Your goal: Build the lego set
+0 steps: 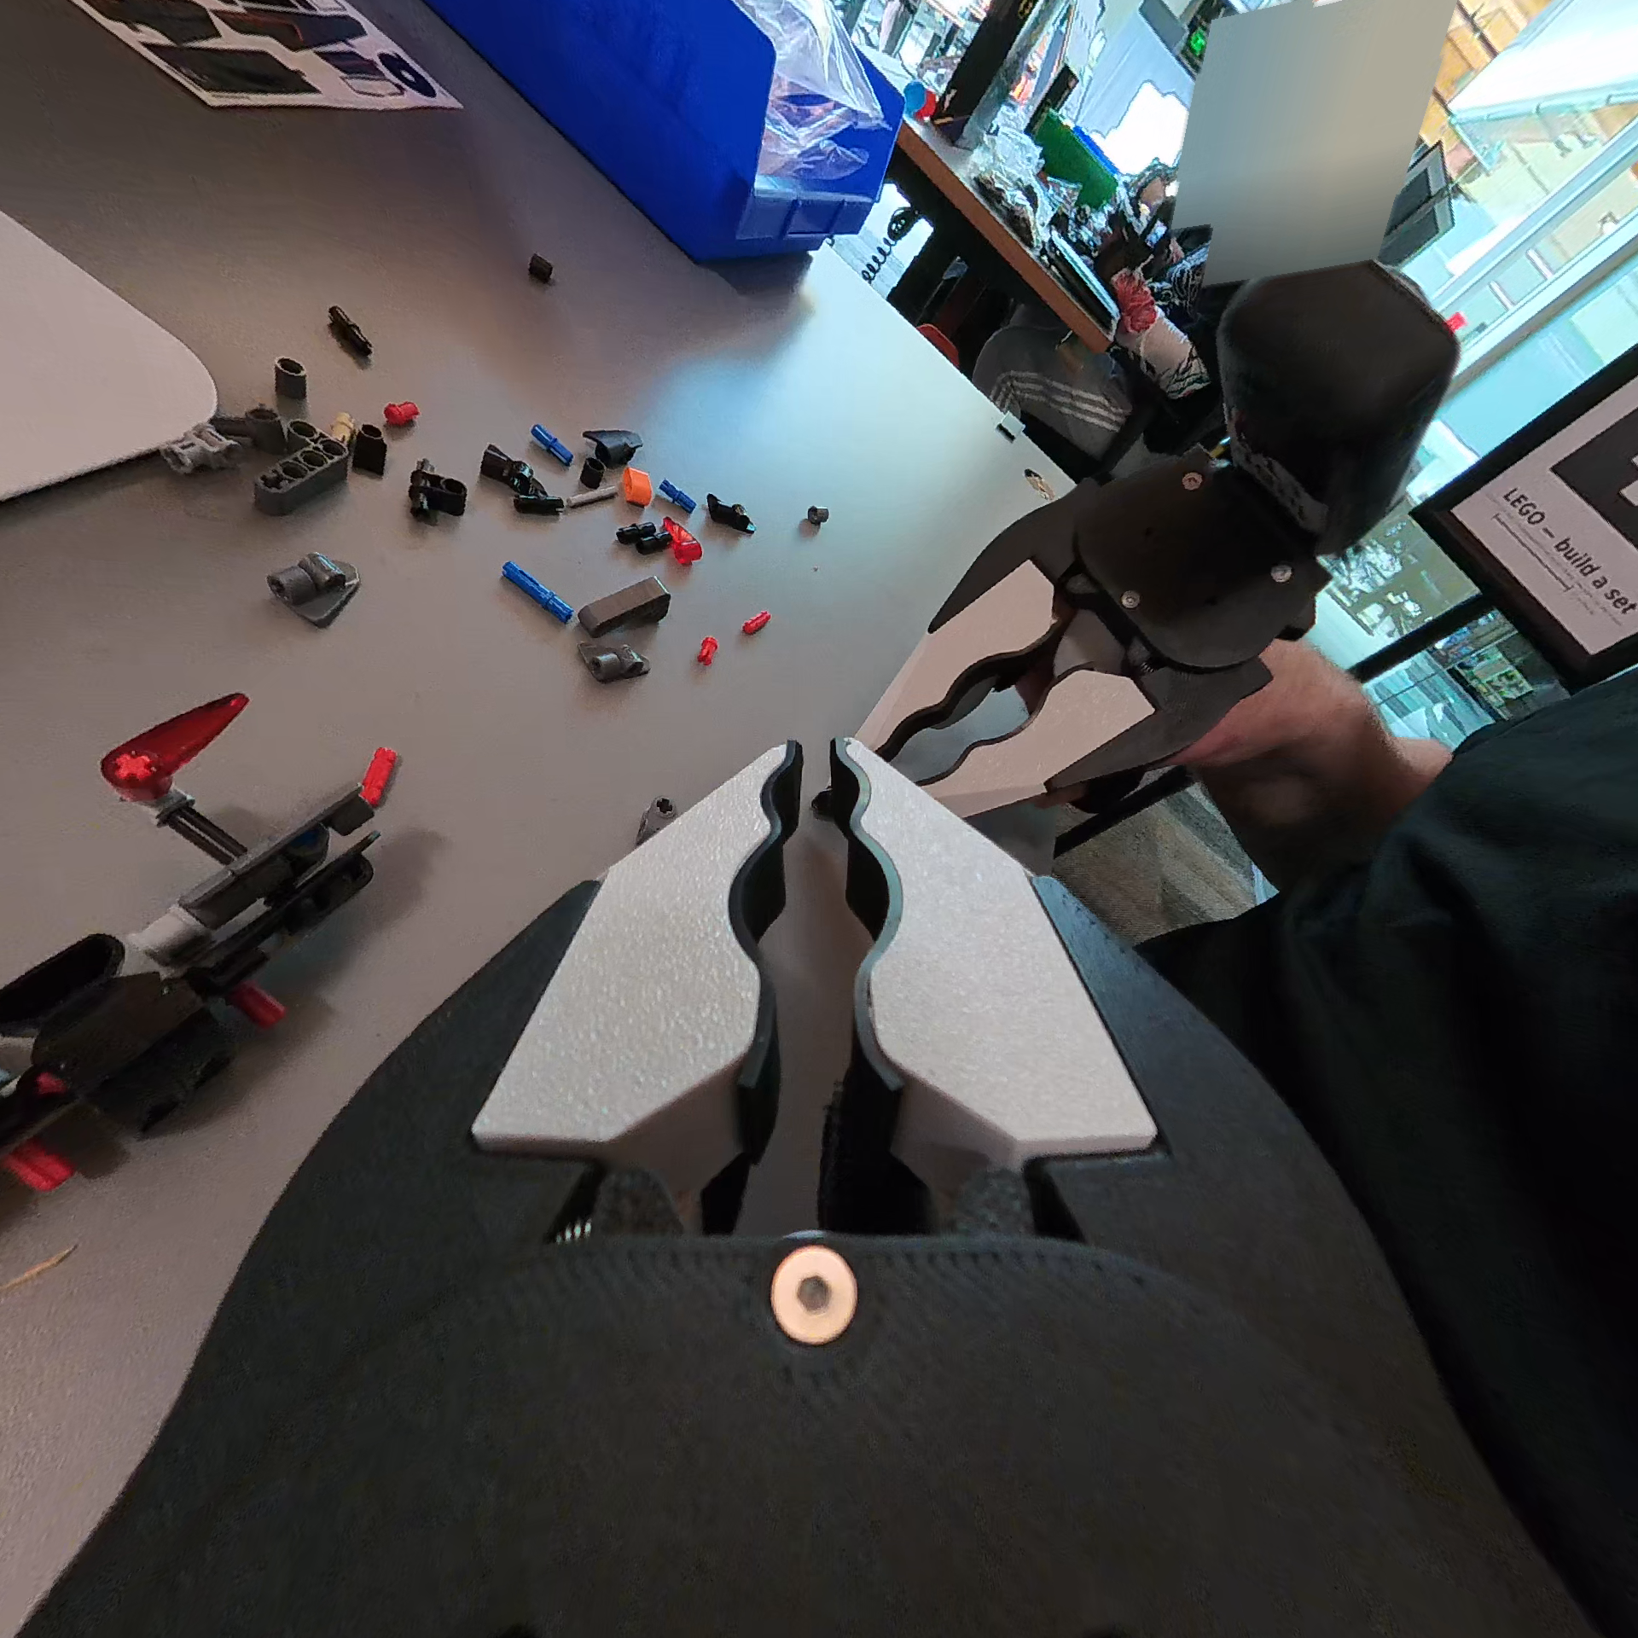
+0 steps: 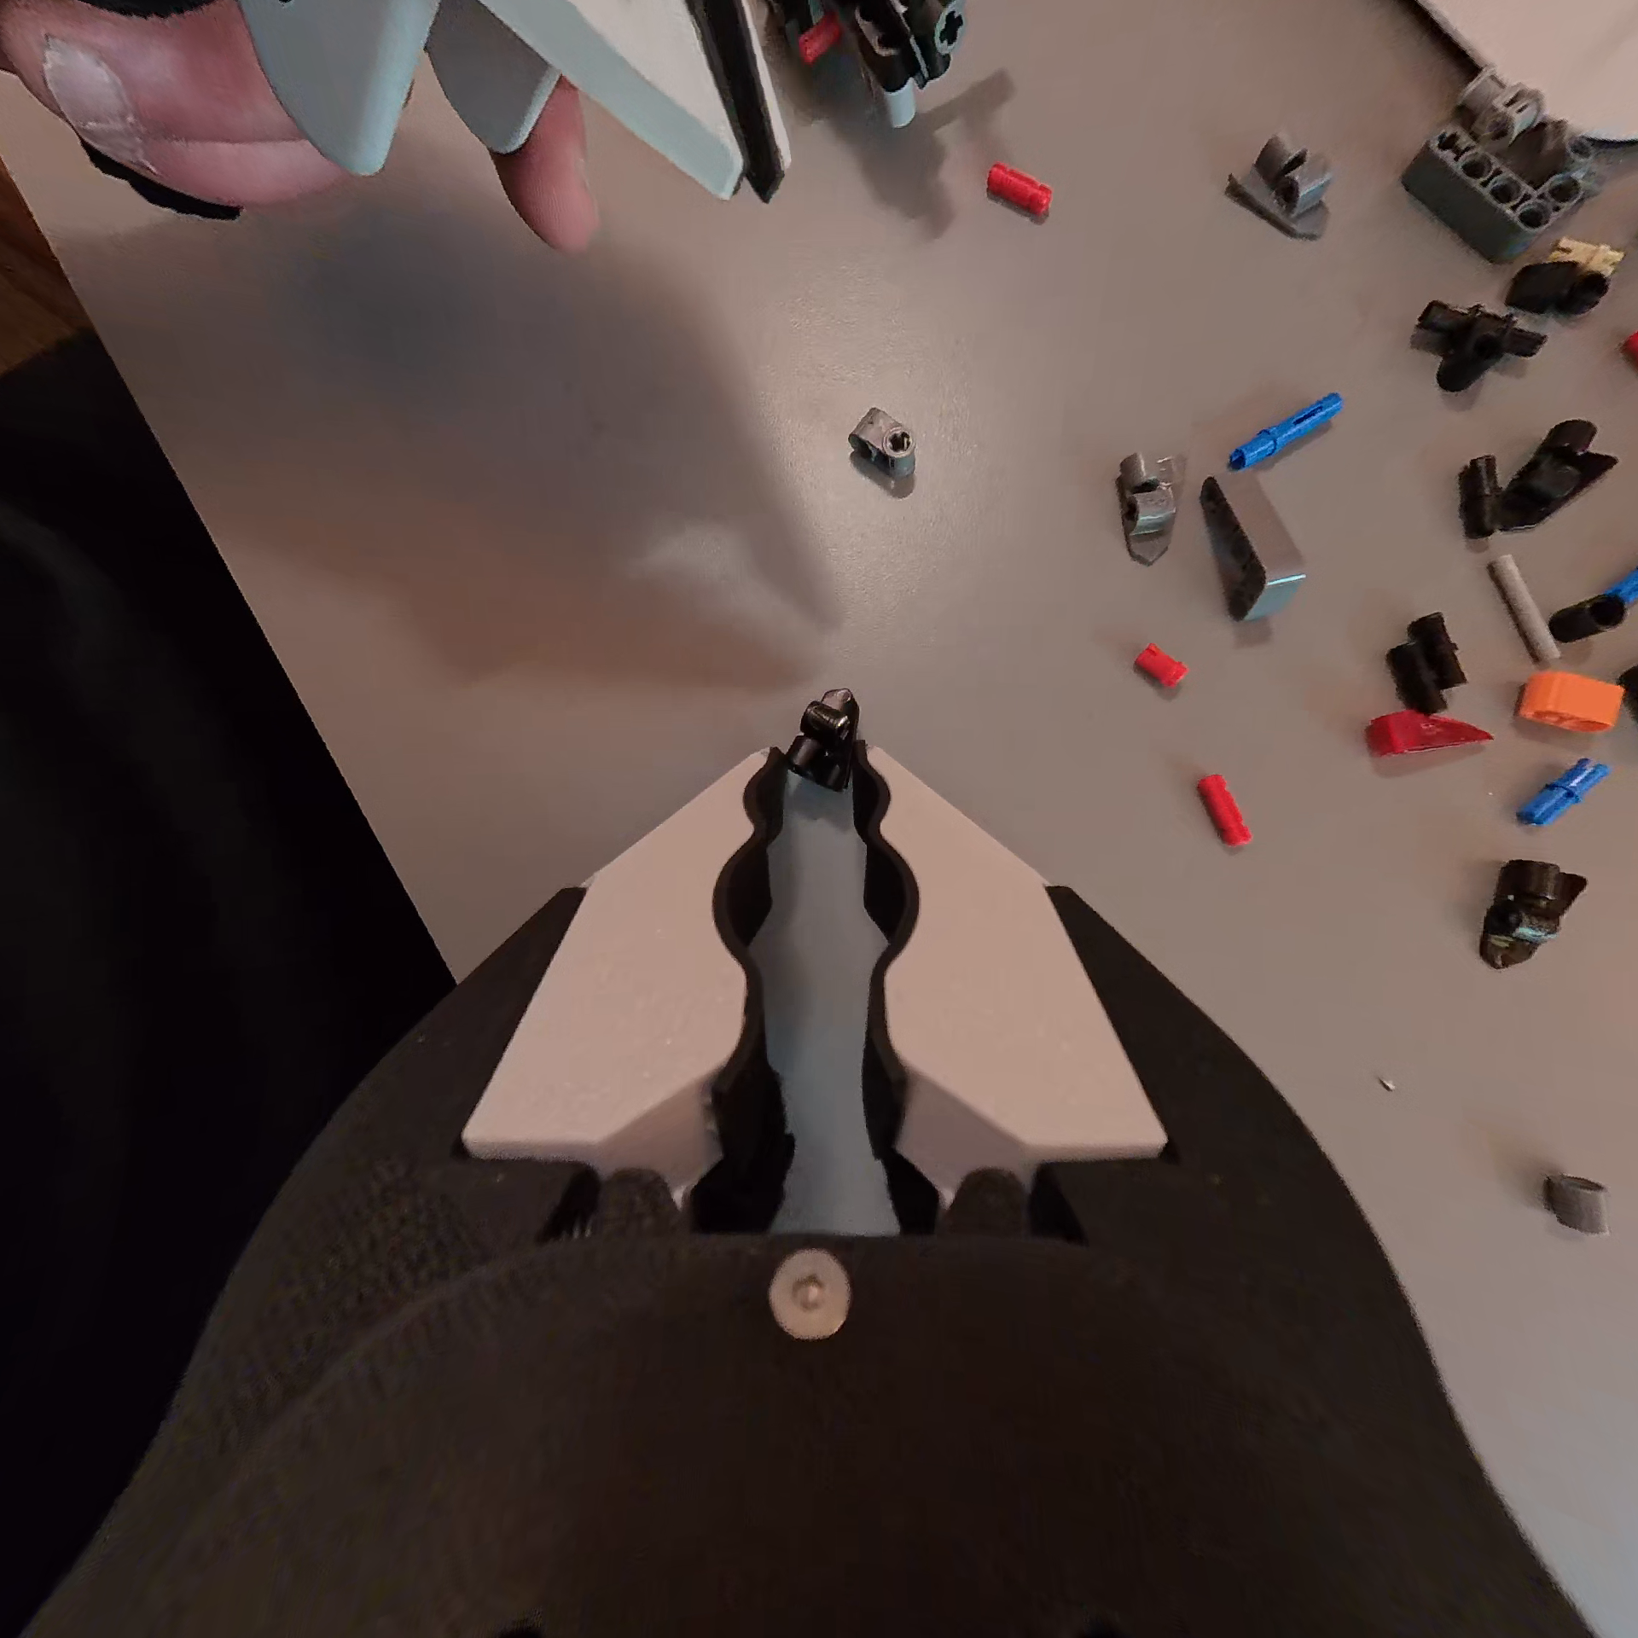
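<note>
My right gripper (image 2: 829, 753) is shut on a small black connector piece (image 2: 827, 729) that sticks out of its tips, low over the grey table (image 2: 620, 399). It also shows in the left wrist view (image 1: 886, 749), just right of my left gripper (image 1: 817, 753). My left gripper is shut with only a slim gap and holds nothing; its tips show at the top of the right wrist view (image 2: 753, 182). The partly built black, grey and red model (image 1: 195, 931) lies to the left. A small grey connector (image 2: 882, 440) lies alone between the grippers.
Several loose black, grey, blue, red and orange pieces (image 1: 549, 514) are scattered on the table. A blue bin (image 1: 665, 133), a printed sheet (image 1: 266, 53) and a white board (image 1: 71, 354) lie farther back. The table edge (image 2: 222, 576) runs close on my side. The gap from one gripper's tips to the other's is roughly 9 cm.
</note>
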Motion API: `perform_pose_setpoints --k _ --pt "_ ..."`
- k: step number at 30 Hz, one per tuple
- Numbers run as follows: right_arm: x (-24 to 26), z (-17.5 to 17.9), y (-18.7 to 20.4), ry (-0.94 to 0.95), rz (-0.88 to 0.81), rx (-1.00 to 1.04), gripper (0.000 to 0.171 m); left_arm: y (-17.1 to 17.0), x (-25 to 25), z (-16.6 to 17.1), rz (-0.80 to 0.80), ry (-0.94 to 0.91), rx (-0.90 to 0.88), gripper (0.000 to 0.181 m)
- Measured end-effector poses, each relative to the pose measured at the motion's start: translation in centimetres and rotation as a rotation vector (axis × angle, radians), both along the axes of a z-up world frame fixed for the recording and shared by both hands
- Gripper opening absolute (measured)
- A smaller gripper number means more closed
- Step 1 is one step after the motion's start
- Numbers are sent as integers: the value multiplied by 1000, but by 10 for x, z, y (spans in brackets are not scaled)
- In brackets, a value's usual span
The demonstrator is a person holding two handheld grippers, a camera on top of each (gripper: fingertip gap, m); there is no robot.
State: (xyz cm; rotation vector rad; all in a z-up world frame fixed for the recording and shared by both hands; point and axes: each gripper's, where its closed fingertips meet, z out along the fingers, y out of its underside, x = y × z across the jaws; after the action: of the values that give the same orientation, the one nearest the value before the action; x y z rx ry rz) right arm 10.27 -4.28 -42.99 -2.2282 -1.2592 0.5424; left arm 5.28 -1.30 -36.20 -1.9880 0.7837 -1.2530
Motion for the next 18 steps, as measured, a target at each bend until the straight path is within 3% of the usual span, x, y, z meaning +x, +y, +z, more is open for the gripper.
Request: perform_pose_setpoints --k 18 --pt "-3 1 -2 7 -16 -83 16 -5 -12 0 23 -13 -2 4"
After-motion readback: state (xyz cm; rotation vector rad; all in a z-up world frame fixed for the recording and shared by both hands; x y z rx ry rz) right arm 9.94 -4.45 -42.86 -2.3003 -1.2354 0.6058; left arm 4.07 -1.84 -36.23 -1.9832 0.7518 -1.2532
